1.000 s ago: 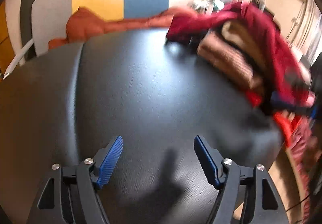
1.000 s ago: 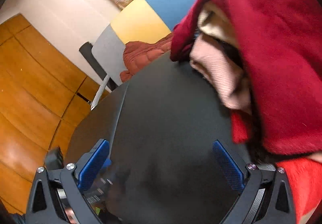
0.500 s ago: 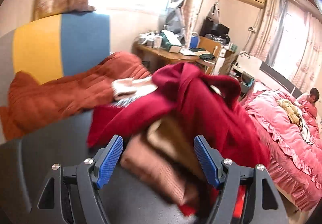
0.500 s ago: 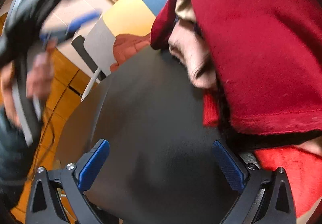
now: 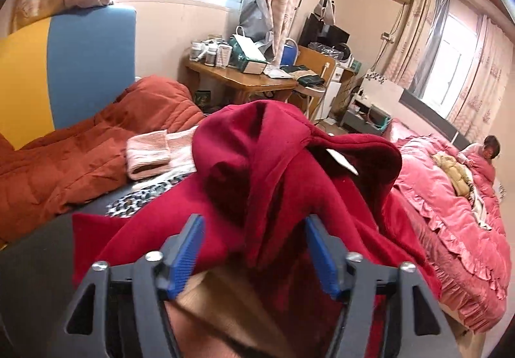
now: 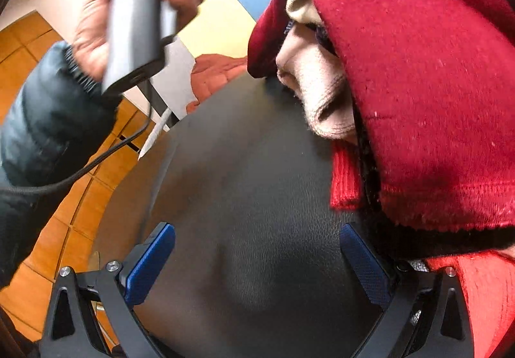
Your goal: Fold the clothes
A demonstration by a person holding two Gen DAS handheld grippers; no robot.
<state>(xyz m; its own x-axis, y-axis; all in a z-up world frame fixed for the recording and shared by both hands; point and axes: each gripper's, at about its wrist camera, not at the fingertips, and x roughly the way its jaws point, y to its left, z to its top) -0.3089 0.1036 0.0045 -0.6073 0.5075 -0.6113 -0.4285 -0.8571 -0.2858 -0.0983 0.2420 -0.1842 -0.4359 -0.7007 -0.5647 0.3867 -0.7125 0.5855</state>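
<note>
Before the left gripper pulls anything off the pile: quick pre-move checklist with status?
1. Left gripper over the pile, dark red garment between its fingers: ok.
2. Grip closed on the cloth: not ok. The jaws have just been closing, but a gap still shows beside each pad.
3. Only one garment caught: cannot tell. A beige garment lies under the red one, right at the jaws.
4. Right gripper free to help: ok, open with nothing between its fingers.
5. Bare black surface available for laying out: ok.
6. Left hand and its trailing cable away from the pile: ok.
</note>
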